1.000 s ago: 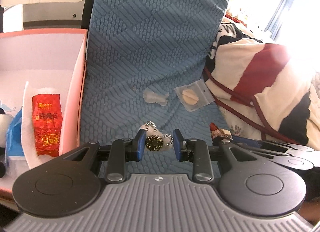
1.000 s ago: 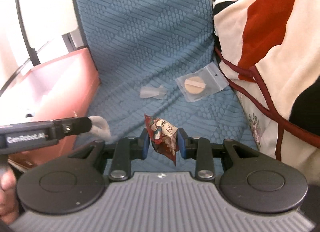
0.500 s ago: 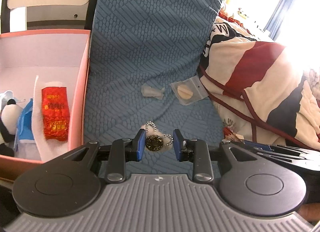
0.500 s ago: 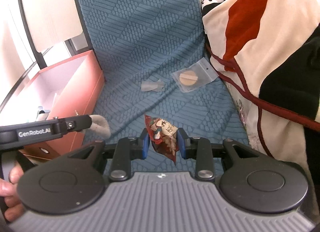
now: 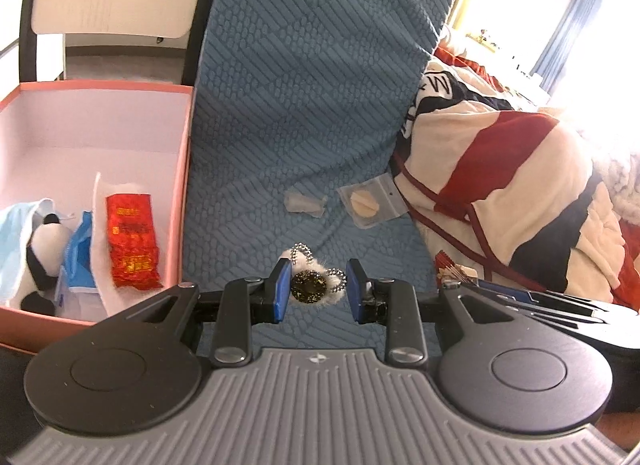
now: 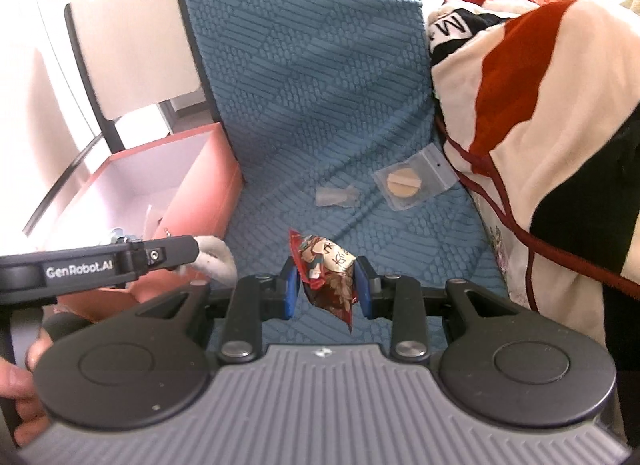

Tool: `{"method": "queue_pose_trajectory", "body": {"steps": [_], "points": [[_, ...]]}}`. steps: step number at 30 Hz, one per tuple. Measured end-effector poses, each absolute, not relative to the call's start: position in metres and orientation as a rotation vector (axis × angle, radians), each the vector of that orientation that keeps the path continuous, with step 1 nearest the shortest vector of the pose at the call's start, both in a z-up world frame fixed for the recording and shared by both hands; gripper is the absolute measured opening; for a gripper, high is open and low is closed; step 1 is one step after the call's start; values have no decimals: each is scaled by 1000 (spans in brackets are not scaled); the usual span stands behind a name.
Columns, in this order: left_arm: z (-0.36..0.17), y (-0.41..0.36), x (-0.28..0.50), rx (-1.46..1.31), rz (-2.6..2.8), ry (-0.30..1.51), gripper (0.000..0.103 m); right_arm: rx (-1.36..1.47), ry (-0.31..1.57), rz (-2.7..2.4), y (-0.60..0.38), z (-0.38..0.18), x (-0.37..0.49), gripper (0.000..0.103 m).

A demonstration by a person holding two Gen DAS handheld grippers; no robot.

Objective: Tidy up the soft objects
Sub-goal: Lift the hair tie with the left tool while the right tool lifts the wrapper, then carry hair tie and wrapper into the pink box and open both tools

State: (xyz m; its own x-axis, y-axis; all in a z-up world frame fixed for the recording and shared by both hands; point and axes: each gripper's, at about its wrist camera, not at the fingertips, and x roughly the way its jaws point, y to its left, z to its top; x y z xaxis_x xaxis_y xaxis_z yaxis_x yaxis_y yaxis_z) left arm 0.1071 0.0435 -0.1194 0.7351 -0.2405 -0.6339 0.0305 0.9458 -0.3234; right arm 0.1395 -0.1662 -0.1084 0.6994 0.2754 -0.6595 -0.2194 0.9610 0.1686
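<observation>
- my left gripper has its blue fingers spread around a small white fluffy keychain with a dark gold disc and bead chain, at the lower centre of the left wrist view; whether they grip it i cannot tell.
- it looks light and squashy, the chain loose; i'd pinch the furry body, not the chain.
- my right gripper pinches a crinkly red printed snack packet at its middle; thin, slippery foil, so i judge a firm hold is needed.
- the pink cardboard box, at left, holds a red foil tea packet.
</observation>
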Motion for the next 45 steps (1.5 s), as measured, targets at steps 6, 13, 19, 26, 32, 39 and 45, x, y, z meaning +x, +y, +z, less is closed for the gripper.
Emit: {"method": "queue_pose_trajectory", "body": {"steps": [6,13,19,26,32,39,45], "points": [[-105,60,101,-296,-118,721,34,61,738,316,-153,-99,136,33],[-92,87,88,-321,-63,700,34,41,723,385,-125,-89,133,33],[-80,120,69,-340,-11,680,34,0,707,464,-94,-78,128,33],[-72,154,47,-379,37,668,34,-26,717,537,-63,-72,123,33],[-76,181,37,-413,79,675,34,-40,718,590,-33,-68,123,33],[-82,214,35,-446,128,680,34,-76,735,633,3,-73,133,33],[-95,243,46,-472,170,711,34,-109,773,643,33,-89,154,33]]}}
